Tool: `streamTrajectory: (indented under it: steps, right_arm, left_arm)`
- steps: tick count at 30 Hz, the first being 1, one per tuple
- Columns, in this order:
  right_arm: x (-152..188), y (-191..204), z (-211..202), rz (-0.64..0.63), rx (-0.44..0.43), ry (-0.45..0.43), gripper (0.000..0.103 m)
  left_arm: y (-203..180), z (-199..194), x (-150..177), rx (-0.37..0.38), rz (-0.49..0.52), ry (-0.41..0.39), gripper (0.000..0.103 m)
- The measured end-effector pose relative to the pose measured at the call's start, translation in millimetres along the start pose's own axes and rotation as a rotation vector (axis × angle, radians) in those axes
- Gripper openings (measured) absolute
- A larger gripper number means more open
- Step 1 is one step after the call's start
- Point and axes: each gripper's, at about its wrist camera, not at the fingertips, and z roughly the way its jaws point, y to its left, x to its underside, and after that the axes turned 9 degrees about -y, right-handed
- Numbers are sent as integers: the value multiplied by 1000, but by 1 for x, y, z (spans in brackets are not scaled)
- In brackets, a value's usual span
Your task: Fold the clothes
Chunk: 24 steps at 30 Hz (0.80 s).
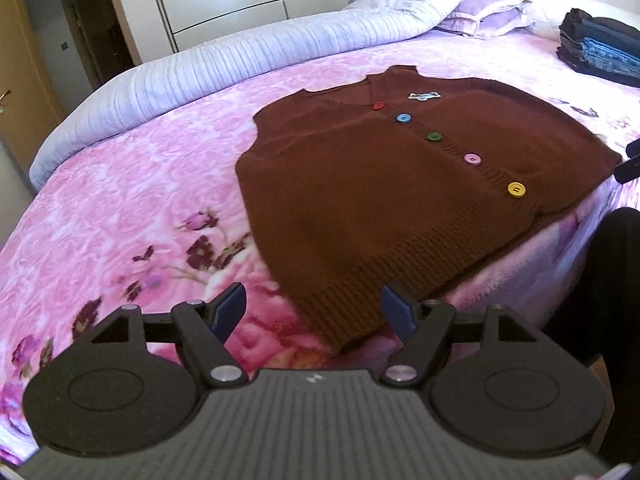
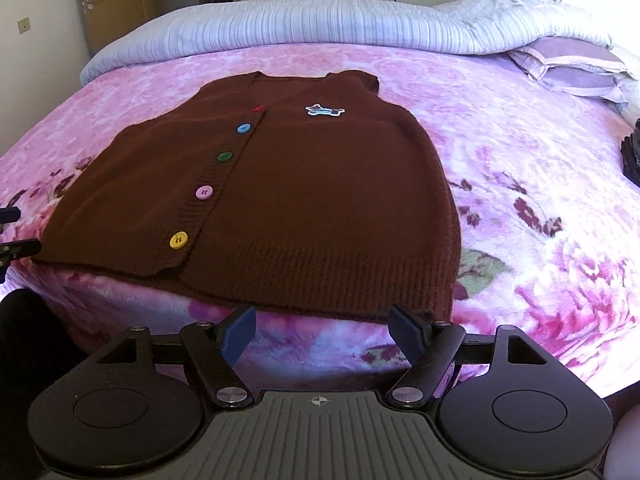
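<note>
A brown knitted vest point(image 1: 380, 184) with several coloured buttons and a small dog patch lies flat on the pink flowered bedspread point(image 1: 120, 208), its ribbed hem at the near bed edge. My left gripper point(image 1: 314, 312) stands open just above the hem's left corner, nothing between its blue pads. In the right wrist view the same vest point(image 2: 300, 200) is spread out ahead, and my right gripper point(image 2: 322, 330) stands open just in front of the hem's right part, empty. The tip of the other gripper point(image 2: 12, 236) shows at the left edge.
A rolled lilac quilt point(image 2: 320, 24) runs along the far side of the bed, with purple pillows point(image 2: 572, 68) at the right. A stack of folded dark and denim clothes point(image 1: 600, 48) sits at the far right. Wardrobe doors and a wooden door stand behind.
</note>
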Motion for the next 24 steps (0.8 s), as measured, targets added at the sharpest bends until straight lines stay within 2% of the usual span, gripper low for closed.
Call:
streamTrajectory:
  steps: [8,11,14,17,24]
  right_arm:
    - [-4,10,7,-39,-32,-15,76]
    - [-7,27,5,-136,-58,-50,76]
    - [-10,57,2,-303,-162,-117,76]
    - [-12,90,8,-443,-228,-140,76]
    - [-15,170,38,-649,-438,-167,76]
  left_arm:
    - [8,-1,-1,-33,18,1,71]
    - [16,2,-2,-38,64,0,72]
    - [28,7,-4,-63,168,-18,72]
    - [48,11,-5,-84,259,-48,72]
    - [100,28,-13,-86,313,-96,71]
